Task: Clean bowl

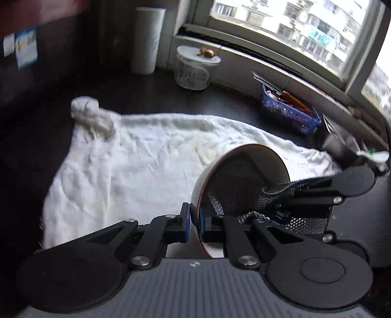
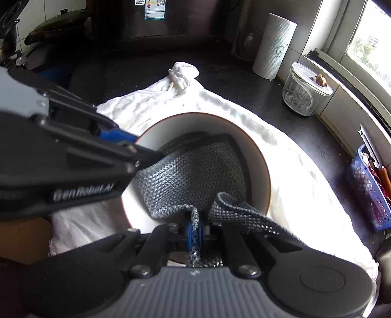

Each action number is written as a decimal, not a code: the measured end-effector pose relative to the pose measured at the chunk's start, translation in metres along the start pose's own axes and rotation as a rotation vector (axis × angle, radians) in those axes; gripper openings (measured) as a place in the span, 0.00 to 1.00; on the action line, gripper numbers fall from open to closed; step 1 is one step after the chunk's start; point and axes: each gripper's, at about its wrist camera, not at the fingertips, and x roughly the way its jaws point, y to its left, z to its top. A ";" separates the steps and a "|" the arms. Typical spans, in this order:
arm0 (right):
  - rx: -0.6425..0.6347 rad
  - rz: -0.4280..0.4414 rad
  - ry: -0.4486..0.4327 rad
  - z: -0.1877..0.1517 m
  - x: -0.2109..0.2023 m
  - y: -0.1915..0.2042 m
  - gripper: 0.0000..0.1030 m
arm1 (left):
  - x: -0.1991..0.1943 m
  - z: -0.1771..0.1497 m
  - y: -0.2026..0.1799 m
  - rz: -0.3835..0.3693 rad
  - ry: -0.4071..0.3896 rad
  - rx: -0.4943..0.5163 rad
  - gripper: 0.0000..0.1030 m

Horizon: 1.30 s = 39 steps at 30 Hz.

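A white bowl (image 1: 265, 156) with a brown rim is tilted on its side above the white towel (image 1: 136, 156). My left gripper (image 1: 194, 221) is shut on the bowl's rim, one pad outside and one inside. A grey mesh dishcloth (image 1: 234, 181) fills the bowl's inside. In the right wrist view the bowl (image 2: 254, 156) opens toward the camera, and my right gripper (image 2: 195, 236) is shut on a fold of the dishcloth (image 2: 195, 176), which is pressed into the bowl. The left gripper (image 2: 146, 150) reaches in from the left and clamps the rim.
The towel (image 2: 305, 176) lies on a dark counter (image 2: 232, 71). A glass jar with a lid (image 1: 194, 68), a paper towel roll (image 1: 146, 39) and a blue basket of utensils (image 1: 289, 112) stand along the window side. A dark appliance (image 2: 168, 19) stands at the back.
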 end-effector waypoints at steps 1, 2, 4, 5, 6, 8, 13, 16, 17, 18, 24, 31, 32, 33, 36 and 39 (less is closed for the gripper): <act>0.010 0.002 0.001 -0.001 0.000 -0.002 0.04 | 0.002 0.000 0.011 -0.038 0.008 -0.101 0.09; 0.026 0.009 -0.002 -0.001 0.000 -0.004 0.04 | 0.005 -0.002 0.020 -0.070 0.020 -0.193 0.10; 0.061 0.030 -0.009 0.000 -0.001 -0.007 0.04 | 0.012 -0.009 0.038 -0.143 0.039 -0.386 0.12; 0.078 0.039 -0.010 0.001 -0.002 -0.009 0.04 | 0.016 -0.014 0.046 -0.180 0.046 -0.481 0.13; 0.096 0.048 -0.011 0.003 -0.002 -0.010 0.04 | 0.020 -0.020 0.052 -0.214 0.053 -0.567 0.14; 0.102 0.044 -0.010 0.004 -0.002 -0.011 0.04 | 0.026 -0.028 0.055 -0.255 0.063 -0.655 0.14; 0.099 0.006 -0.008 0.006 -0.002 -0.016 0.04 | 0.042 -0.035 0.051 -0.328 0.105 -0.778 0.15; 0.105 -0.017 -0.006 0.007 -0.001 -0.022 0.05 | 0.046 -0.035 0.051 -0.341 0.116 -0.796 0.16; 0.105 -0.022 -0.005 0.007 0.000 -0.023 0.05 | 0.046 -0.035 0.051 -0.341 0.121 -0.791 0.15; 0.104 -0.023 -0.003 0.006 0.000 -0.023 0.05 | 0.046 -0.033 0.050 -0.336 0.131 -0.776 0.15; 0.069 -0.030 0.002 0.002 0.000 -0.018 0.06 | 0.018 0.001 0.009 -0.085 0.068 -0.267 0.17; -0.009 -0.006 0.004 -0.001 0.002 -0.002 0.06 | 0.009 0.013 -0.052 0.098 0.021 0.346 0.12; -0.011 0.006 0.008 -0.002 0.002 -0.001 0.06 | 0.009 0.014 -0.053 0.090 0.030 0.362 0.11; -0.016 0.012 0.011 -0.003 0.003 0.000 0.06 | 0.010 0.014 -0.053 0.083 0.036 0.374 0.10; -0.034 0.012 0.015 -0.005 0.004 0.003 0.05 | 0.008 0.014 -0.037 0.021 0.063 0.234 0.10; -0.030 -0.004 0.014 -0.007 0.005 0.001 0.05 | 0.013 0.012 0.000 -0.077 0.109 -0.085 0.10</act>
